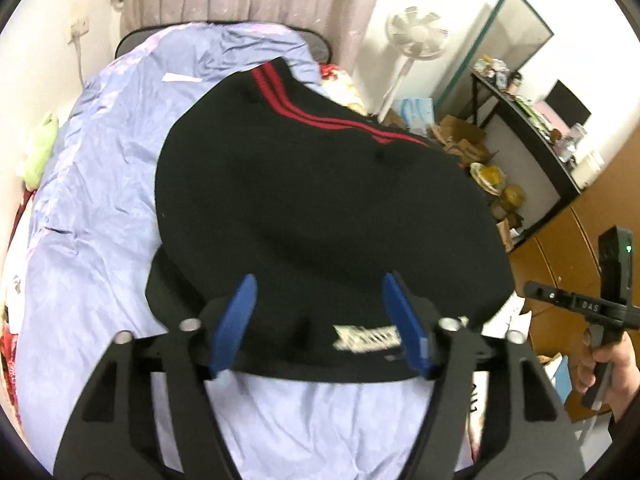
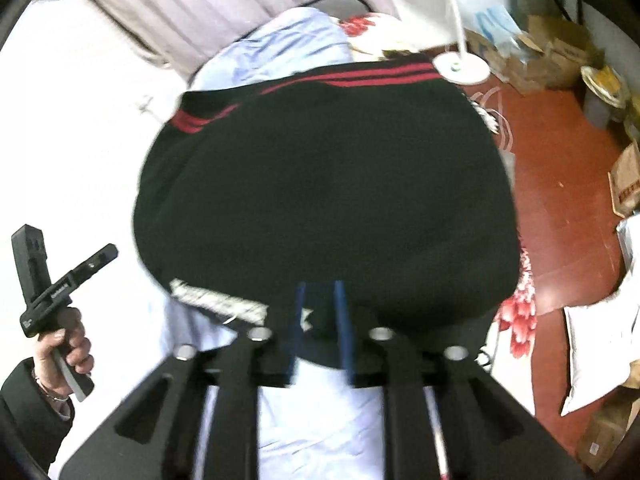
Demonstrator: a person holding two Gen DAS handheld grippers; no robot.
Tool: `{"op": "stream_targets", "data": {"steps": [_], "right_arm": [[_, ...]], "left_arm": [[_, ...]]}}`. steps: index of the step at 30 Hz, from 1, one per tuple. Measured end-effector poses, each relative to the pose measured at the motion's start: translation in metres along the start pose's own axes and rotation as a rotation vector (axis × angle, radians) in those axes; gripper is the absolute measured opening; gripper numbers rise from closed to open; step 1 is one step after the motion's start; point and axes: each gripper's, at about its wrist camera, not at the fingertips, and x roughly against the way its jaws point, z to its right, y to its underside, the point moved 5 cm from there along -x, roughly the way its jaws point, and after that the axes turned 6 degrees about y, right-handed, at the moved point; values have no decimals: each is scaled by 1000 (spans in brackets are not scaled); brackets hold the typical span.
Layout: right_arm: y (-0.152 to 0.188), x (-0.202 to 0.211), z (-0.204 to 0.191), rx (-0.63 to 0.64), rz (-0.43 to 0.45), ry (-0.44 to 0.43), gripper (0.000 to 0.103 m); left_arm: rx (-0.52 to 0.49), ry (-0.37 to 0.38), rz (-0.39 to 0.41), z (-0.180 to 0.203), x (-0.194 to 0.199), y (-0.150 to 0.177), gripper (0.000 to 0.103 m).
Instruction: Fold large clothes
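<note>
Right claw (image 2: 318, 300) is pinched on the near hem of the black garment (image 2: 320, 184), which spreads ahead of it over the bed sheet (image 2: 304, 420). Left claw (image 1: 318, 304) hangs wide open over that same edge. Mid-fold, I reckon; next that open one needs a grip.

A bed covered by a wrinkled pale lavender sheet (image 1: 100, 200) carries a black knit garment with red stripes and a white printed logo (image 1: 320, 208), spread across its middle and reaching the right edge. A small white paper slip (image 1: 182, 78) lies on the sheet near the head end, a light green soft toy (image 1: 40, 148) sits at the left edge by the wall, and a red floral quilt (image 2: 520, 304) shows at the right side
</note>
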Motion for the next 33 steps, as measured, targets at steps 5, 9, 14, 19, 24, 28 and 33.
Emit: {"op": "stream_targets", "data": {"steps": [5, 9, 14, 19, 24, 28, 33], "right_arm": [[33, 11, -35, 56, 37, -20, 45], [56, 17, -44, 51, 114, -3, 88], [72, 16, -50, 85, 185, 59, 91], [80, 15, -49, 66, 206, 72, 91], [83, 16, -46, 56, 222, 90, 91], [84, 12, -46, 60, 221, 89, 91], [85, 11, -46, 65, 220, 88, 91]], "left_arm": [[-44, 58, 21, 29, 9, 23, 86], [-148, -36, 50, 46, 12, 43, 94], [-172, -25, 46, 58, 9, 68, 96], [-145, -39, 62, 57, 7, 78, 96], [-130, -48, 68, 55, 5, 81, 96], [-128, -48, 71, 53, 5, 80, 96], [-158, -51, 63, 55, 4, 82, 96]]}}
